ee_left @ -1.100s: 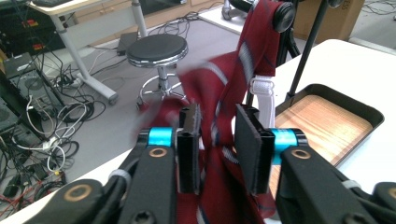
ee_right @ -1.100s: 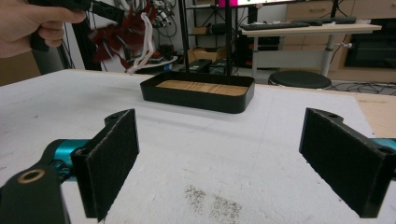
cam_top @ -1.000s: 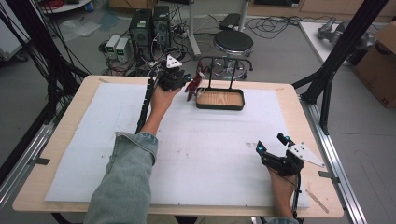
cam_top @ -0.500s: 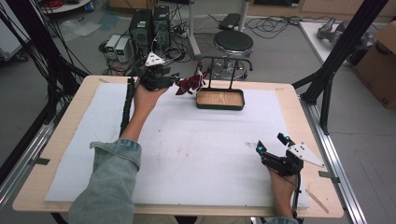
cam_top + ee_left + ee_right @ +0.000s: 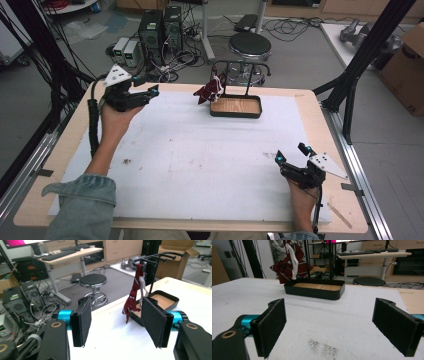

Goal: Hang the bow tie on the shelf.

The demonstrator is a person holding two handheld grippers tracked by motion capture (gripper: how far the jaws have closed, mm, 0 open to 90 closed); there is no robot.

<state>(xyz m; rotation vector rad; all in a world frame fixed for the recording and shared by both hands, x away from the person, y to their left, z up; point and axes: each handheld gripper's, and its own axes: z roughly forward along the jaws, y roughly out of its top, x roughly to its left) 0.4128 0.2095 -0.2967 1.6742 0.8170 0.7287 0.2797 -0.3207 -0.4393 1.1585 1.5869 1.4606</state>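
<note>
**Inspector:** White foam sheet [image 5: 200, 165] covers your wooden tabletop [image 5: 75, 145]. At its far edge stands a black tray [image 5: 236, 107] with a wood-grain floor, and a black wire rack [image 5: 240, 67] rises from it. A dark red cloth [image 5: 209, 90] with white straps hangs from the rack's left end, draped down beside the tray's left wall. I cannot tell whether its lower end touches the foam.

**Operator:** And my two tools?

**Inspector:** Your left hand-held gripper [image 5: 150, 91] is raised over the far left corner of the tabletop, pointing right toward the rack, well apart from the cloth. Its jaws stand spread with nothing between them. In the left gripper view the cloth [image 5: 133, 301] hangs from a rack bar [image 5: 150, 258] beyond the gap, partly behind the right pad [image 5: 152, 321]. Your right hand-held gripper [image 5: 291, 156] sits low near the front right of the foam, also wide apart and empty. Its grey plate [image 5: 327, 165] lies toward the tabletop's right edge.

**Operator:** Anything else on the surface?

**Inspector:** A small dark smudge [image 5: 323, 346] marks the foam just ahead of your right jaws in the right gripper view. Beyond it the tray [image 5: 314, 291] sits squarely, the cloth [image 5: 288, 263] bunched at its far left corner. Behind the tabletop stands a round black stool [image 5: 249, 46] on the floor.
</note>
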